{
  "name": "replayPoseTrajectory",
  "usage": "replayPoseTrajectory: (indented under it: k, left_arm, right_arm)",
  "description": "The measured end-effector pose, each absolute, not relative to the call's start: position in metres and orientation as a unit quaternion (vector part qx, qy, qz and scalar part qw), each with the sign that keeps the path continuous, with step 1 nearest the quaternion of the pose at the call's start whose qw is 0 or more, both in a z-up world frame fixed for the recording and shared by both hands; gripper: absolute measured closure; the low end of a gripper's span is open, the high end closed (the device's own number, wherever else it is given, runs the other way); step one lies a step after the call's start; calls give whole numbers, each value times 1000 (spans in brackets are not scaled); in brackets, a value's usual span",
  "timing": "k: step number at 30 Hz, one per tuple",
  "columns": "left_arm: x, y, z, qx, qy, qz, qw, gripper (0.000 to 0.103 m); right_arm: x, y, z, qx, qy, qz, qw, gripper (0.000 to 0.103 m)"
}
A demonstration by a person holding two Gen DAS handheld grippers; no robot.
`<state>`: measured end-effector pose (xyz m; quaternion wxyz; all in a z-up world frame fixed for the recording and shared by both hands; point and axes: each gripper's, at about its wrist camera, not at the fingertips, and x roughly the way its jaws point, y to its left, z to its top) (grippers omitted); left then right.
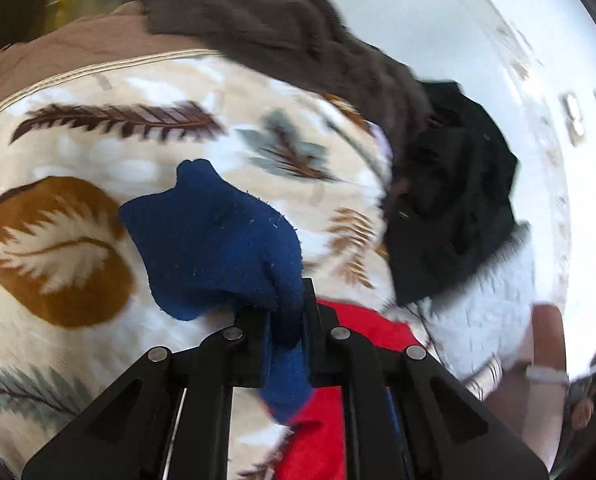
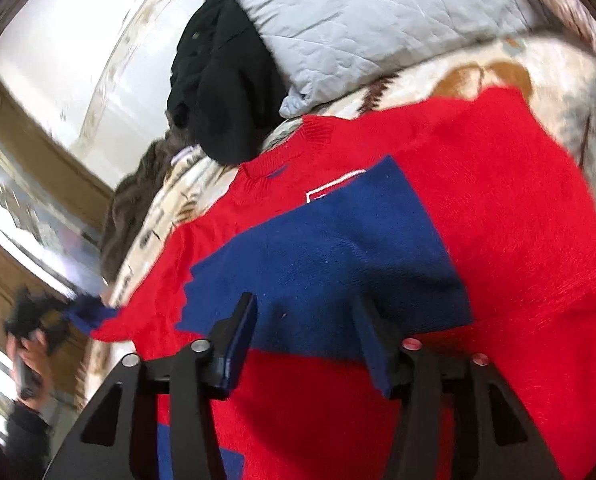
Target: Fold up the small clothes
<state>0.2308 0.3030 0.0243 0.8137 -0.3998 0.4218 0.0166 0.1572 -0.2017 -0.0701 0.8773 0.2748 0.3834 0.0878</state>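
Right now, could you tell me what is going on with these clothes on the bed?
A person is folding a small red and blue sweater spread on a leaf-patterned blanket. The left gripper is shut on the sweater's blue cuff, holding that sleeve up off the blanket. The right gripper is open above the sweater's blue panel, gripping nothing. A black garment and a brown one lie heaped at the bed's edge, unfolded.

— What lies under the right gripper (image 2: 304, 334)?

— A red sweater (image 2: 498, 208) with a folded blue sleeve (image 2: 330, 256), spread on a leaf-patterned blanket (image 2: 177, 208). The jaws stand apart above the blue knit.

— And behind?

— A black garment (image 2: 221, 92) heaped against a pale quilted pillow (image 2: 362, 20); a brown one (image 2: 133, 200) beside it.
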Motion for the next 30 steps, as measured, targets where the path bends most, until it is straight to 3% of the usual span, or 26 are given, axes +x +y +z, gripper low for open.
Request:
replayPoseTrajectory:
  k: [12, 18, 30]
  left_arm:
    - [252, 184, 55, -349, 438, -94, 823, 94]
    - [257, 125, 52, -334, 452, -131, 816, 94]
    - [281, -4, 2, -302, 509, -188, 784, 94]
  right_arm:
    - [123, -244, -74, 241, 377, 48, 893, 44]
    - [118, -243, -77, 244, 360, 66, 898, 36]
    - [111, -261, -84, 312, 333, 102, 884, 36]
